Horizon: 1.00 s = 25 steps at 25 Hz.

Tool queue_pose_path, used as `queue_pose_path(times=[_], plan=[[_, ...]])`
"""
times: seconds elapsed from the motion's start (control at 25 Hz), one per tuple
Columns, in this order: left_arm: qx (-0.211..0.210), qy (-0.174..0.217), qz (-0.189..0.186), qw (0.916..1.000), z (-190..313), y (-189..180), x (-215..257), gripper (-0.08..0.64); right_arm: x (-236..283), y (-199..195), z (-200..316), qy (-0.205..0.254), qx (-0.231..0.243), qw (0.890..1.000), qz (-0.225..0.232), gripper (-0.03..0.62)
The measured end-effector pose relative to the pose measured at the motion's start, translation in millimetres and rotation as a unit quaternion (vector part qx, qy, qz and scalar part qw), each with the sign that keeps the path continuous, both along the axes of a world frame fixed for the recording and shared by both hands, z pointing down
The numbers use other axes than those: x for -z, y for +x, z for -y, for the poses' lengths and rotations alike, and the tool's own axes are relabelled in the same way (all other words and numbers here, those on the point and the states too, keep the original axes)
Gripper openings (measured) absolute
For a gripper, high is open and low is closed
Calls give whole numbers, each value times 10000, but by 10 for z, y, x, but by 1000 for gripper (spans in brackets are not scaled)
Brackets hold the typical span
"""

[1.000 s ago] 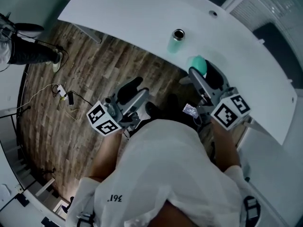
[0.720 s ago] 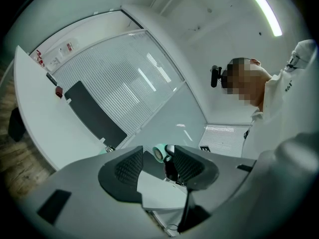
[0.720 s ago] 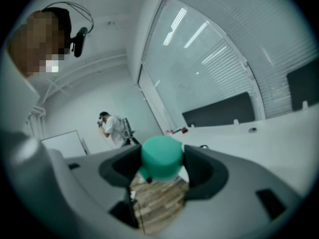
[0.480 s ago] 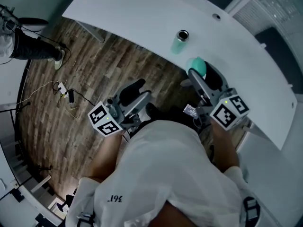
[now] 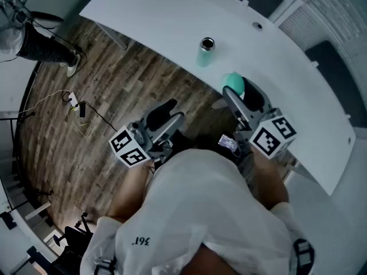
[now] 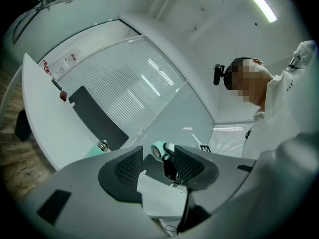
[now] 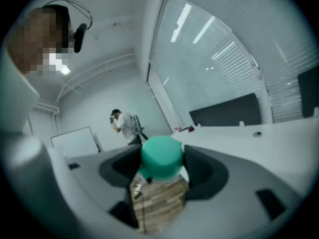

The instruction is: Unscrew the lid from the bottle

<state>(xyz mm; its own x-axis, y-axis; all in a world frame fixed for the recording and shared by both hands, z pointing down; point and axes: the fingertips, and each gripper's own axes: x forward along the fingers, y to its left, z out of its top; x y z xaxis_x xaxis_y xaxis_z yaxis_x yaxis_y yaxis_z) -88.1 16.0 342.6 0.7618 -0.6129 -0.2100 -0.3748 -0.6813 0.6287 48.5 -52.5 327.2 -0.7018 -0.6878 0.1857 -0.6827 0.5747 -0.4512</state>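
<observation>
Mint bottle (image 5: pixel 205 51) upright on white table (image 5: pixel 155 16)

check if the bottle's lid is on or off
Off. The bottle stands on the table with its metal mouth bare, while the right claw is shut on the green lid, apart from it.

Left gripper (image 6: pixel 157 162), jaws apart — teal lid (image 6: pixel 158 150) beyond, bottle (image 6: pixel 101 146) on white table (image 6: pixel 37 111)

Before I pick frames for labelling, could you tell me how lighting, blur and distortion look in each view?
Head view: even light, table edge bowed, bottle clear. Left gripper view: ceiling light strip glares, corners dark. Right gripper view: blinds curve, lid slightly soft.
</observation>
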Motion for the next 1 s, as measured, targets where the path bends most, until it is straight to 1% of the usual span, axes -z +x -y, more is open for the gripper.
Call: queue_pose_path(times=[0.2,0.44,0.76,1.0], plan=[[208,-77,54,9997,-135,187,-70,212,-99,172,-73,-61,187,9998,-44,282],[439,-82,195,9988,-335,477,-72,212,-93,435,-231,-20,398,9992,58,282],[698,-33,249,9972,-551,591,-33,212,-75,527,-392,41,646,9978,151,282],[803,-68,276,9964,-721,628,-44,212,-57,554,-531,80,749,9970,188,282]])
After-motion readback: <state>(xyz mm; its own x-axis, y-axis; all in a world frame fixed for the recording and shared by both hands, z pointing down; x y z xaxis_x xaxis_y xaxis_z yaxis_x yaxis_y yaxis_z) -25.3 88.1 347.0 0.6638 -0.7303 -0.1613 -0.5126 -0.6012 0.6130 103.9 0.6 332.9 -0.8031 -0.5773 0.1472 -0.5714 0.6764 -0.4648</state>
